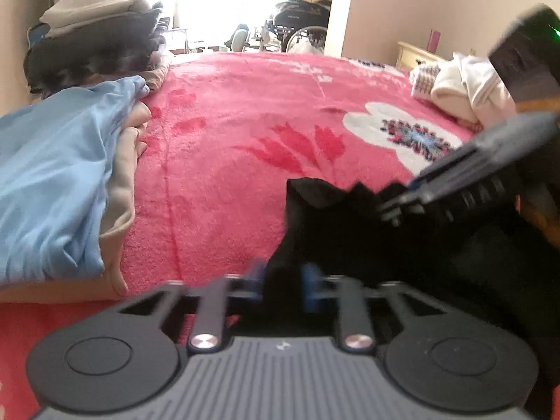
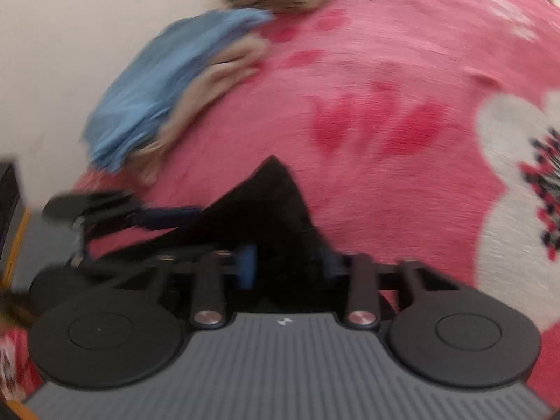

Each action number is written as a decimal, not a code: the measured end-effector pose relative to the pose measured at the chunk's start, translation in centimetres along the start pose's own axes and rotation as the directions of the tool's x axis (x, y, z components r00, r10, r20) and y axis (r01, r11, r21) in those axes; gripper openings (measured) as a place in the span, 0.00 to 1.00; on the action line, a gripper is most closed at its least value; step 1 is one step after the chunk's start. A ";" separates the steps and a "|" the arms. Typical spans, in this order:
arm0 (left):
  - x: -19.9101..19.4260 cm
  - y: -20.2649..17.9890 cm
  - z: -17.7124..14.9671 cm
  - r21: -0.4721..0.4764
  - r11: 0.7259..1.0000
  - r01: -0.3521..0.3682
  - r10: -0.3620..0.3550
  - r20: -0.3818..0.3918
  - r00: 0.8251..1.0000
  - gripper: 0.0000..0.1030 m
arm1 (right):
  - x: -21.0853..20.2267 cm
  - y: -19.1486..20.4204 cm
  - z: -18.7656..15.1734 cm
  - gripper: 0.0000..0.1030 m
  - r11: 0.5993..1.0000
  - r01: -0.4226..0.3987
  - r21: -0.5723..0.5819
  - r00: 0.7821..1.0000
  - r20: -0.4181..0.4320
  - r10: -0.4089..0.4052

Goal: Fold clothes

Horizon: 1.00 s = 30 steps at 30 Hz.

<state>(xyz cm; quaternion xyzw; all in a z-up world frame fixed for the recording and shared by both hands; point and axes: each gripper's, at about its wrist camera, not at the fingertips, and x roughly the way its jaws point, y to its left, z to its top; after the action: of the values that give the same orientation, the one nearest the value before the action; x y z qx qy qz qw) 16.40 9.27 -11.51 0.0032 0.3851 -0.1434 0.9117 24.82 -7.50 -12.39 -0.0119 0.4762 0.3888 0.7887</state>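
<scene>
Both grippers clench the same black garment (image 1: pixel 350 231) just above the pink floral blanket (image 1: pixel 227 147) on the bed: the left gripper (image 1: pixel 285 281) pinches one edge, the right gripper (image 2: pixel 287 262) another. A blue garment (image 1: pixel 52 182) lies on a folded pile at the bed's left side.

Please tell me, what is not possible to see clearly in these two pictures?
- Black garment: its type and full shape, cut off behind both grippers in both wrist views.
- Left gripper: smeared by motion blur in the right wrist view.
- Dark clothes pile: separate items are indistinguishable, left wrist view.
- Doorway area: washed out by glare.
</scene>
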 end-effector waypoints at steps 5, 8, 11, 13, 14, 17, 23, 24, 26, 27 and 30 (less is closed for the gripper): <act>-6.0 -1.3 0.7 -0.002 0.978 0.208 -0.207 0.080 0.975 0.07 | -5.3 1.4 -1.1 0.11 0.996 -0.083 0.007 0.982 0.172 0.081; -10.9 -2.8 0.7 0.028 0.922 0.385 -0.386 0.115 0.915 0.07 | -11.3 2.0 -3.3 0.11 0.985 -0.165 0.055 0.936 0.322 0.139; -15.6 -4.5 0.3 0.062 0.832 0.551 -0.555 0.116 0.824 0.07 | -17.3 2.9 -7.1 0.11 0.966 -0.238 0.106 0.897 0.406 0.176; -17.3 -6.0 -1.2 0.064 0.761 0.645 -0.648 0.036 0.761 0.07 | -20.6 3.5 -10.4 0.11 0.953 -0.267 0.143 0.885 0.428 0.184; -17.8 -6.7 -2.0 0.055 0.732 0.679 -0.680 -0.004 0.734 0.07 | -21.8 3.9 -12.2 0.11 0.949 -0.270 0.161 0.885 0.429 0.179; -18.3 -8.8 -4.8 -0.007 0.658 0.753 -0.748 -0.129 0.651 0.07 | -24.5 5.7 -18.4 0.11 0.928 -0.283 0.243 0.897 0.410 0.167; -16.9 -12.1 -9.1 -0.093 0.613 0.785 -0.750 -0.381 0.541 0.12 | -25.3 9.4 -28.2 0.11 0.871 -0.246 0.424 0.955 0.260 0.143; -16.6 -12.6 -9.6 -0.095 0.615 0.783 -0.736 -0.425 0.527 0.18 | -25.0 10.0 -29.1 0.11 0.867 -0.222 0.446 0.967 0.217 0.136; -16.5 -13.2 -10.5 -0.058 0.663 0.747 -0.667 -0.499 0.553 0.43 | -24.0 10.8 -30.7 0.13 0.856 -0.164 0.490 0.986 0.107 0.128; -16.4 -13.4 -10.9 -0.033 0.688 0.725 -0.626 -0.532 0.570 0.44 | -23.5 11.1 -31.4 0.14 0.848 -0.113 0.517 0.993 0.041 0.107; -17.3 -12.4 -10.8 0.035 0.740 0.672 -0.553 -0.537 0.637 0.50 | -22.2 11.1 -32.0 0.18 0.822 0.061 0.566 0.990 -0.142 0.024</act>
<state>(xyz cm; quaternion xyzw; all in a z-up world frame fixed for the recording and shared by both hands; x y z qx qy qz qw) -5.92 3.07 -5.68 0.0140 0.5621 -0.4841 0.6705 -11.28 -25.58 -9.10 0.1915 0.6253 0.2195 0.7240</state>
